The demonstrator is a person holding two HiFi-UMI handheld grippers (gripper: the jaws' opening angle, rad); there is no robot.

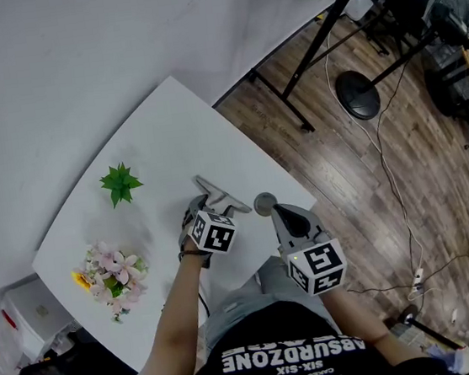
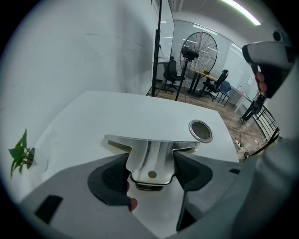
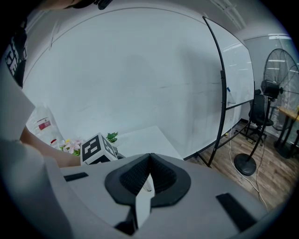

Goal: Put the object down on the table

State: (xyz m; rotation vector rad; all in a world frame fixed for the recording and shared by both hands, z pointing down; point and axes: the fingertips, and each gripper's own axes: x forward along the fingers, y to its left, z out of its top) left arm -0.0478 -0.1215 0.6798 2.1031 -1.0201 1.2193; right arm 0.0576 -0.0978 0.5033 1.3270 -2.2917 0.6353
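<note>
In the head view the left tool [image 1: 206, 208] reaches out over the white worktop [image 1: 156, 137] with a flat, T-shaped metal piece [image 1: 218, 192] in its grip. The piece runs straight ahead of the tool, its long stem pointing away from the person and its crossbar at the far end. A round cable hole [image 1: 264, 203] sits just to its right, close to the worktop's right edge. The right tool [image 1: 282, 212] hangs near that edge, beside the hole, and carries nothing. A small green plant [image 1: 120, 184] and a bunch of pink flowers [image 1: 109, 274] stand well off to the left, so bare surface lies open ahead and leftward. In the left gripper view the left tool [image 2: 150, 164] has its jaws closed partway onto the narrow stem of the metal piece [image 2: 154, 148], one pad on each side. The crossbar lies low over the worktop [image 2: 121, 109], though I cannot tell whether it is touching. The cable hole [image 2: 200, 130] lies just beyond its right tip. Since the left tool alone has the piece, setting it down looks like a short drop and release, best kept left of the hole and the edge. In the right gripper view the right tool [image 3: 148, 176] has its jaws pressed together on nothing and points up at the wall, away from the work.
</note>
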